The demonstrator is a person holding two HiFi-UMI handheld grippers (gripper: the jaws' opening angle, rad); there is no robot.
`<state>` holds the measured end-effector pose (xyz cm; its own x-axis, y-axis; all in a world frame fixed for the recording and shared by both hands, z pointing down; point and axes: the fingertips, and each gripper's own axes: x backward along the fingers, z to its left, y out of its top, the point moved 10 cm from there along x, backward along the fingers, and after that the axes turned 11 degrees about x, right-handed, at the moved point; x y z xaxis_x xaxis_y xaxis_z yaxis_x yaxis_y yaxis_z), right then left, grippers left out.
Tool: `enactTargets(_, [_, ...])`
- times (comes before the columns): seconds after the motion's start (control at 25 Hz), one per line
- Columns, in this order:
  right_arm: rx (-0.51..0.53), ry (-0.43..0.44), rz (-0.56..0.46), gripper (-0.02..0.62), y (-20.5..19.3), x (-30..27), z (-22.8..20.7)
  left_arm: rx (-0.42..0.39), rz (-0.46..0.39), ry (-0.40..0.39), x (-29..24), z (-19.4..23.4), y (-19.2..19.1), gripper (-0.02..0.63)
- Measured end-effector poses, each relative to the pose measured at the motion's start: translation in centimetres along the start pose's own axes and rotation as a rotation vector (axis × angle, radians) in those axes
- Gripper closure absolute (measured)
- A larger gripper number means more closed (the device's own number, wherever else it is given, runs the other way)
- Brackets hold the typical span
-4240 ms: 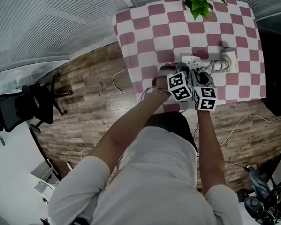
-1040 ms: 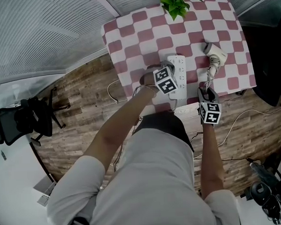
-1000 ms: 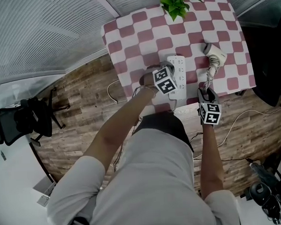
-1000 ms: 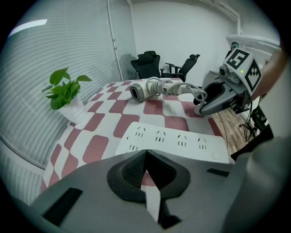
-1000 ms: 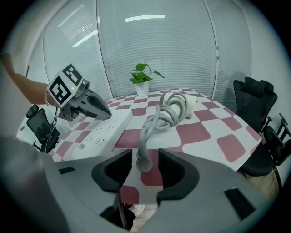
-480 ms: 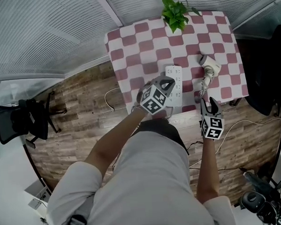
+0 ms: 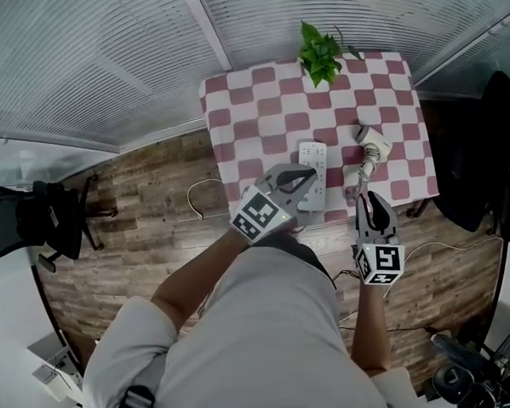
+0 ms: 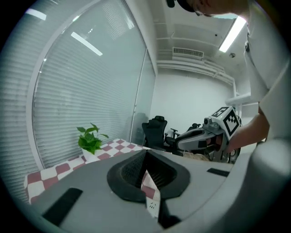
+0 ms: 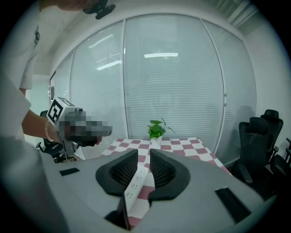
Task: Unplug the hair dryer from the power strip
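The white power strip (image 7: 312, 175) lies on the red-and-white checked table (image 7: 259, 113). To its right sits the white hair dryer (image 7: 372, 141), its cord trailing toward the table's front edge, apart from the strip. My left gripper (image 7: 308, 177) hovers high over the front edge near the strip, its jaws together and empty; in the left gripper view (image 8: 146, 154) only a sliver of the strip (image 8: 152, 207) shows below the pads. My right gripper (image 7: 370, 198) is raised in front of the table. Its jaws (image 9: 144, 153) are closing with nothing between them, the strip (image 9: 135, 182) far below.
A potted plant (image 7: 319, 50) stands at the table's far edge, against a glass wall with blinds (image 9: 173, 91). A black office chair (image 7: 34, 219) is at the left on the wooden floor, and dark chairs (image 9: 254, 136) stand to the right. Cables lie on the floor (image 7: 203, 193).
Both grippers have risen from the table toward the camera. The left one has left the power strip, and the right one's jaws have narrowed. The hair dryer and strip lie still.
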<state>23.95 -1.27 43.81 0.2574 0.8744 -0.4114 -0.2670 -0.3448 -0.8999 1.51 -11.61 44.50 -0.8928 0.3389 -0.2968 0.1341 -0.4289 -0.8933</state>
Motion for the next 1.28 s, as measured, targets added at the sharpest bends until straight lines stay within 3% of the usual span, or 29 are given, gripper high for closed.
enactTargets(0.28, [0.001,0.042,-0.139,0.525,6.6,2.1,1.8,0.032,-0.135,-0.060,2.7,-3.2,4.3,0.577])
enactTargets(0.52, [0.014,0.081,-0.217,0.540,10.6,4.2,2.6,0.010,-0.212,-0.116,4.5,-6.1,7.1,0.577])
enactTargets(0.92, [0.033,0.143,-0.285,0.551,16.1,7.2,3.9,-0.039,-0.290,-0.159,7.8,-9.3,11.9,0.577])
enactTargets(1.28, [0.044,0.139,-0.321,0.563,18.3,8.2,4.4,-0.044,-0.296,-0.186,8.3,-10.8,13.0,0.577])
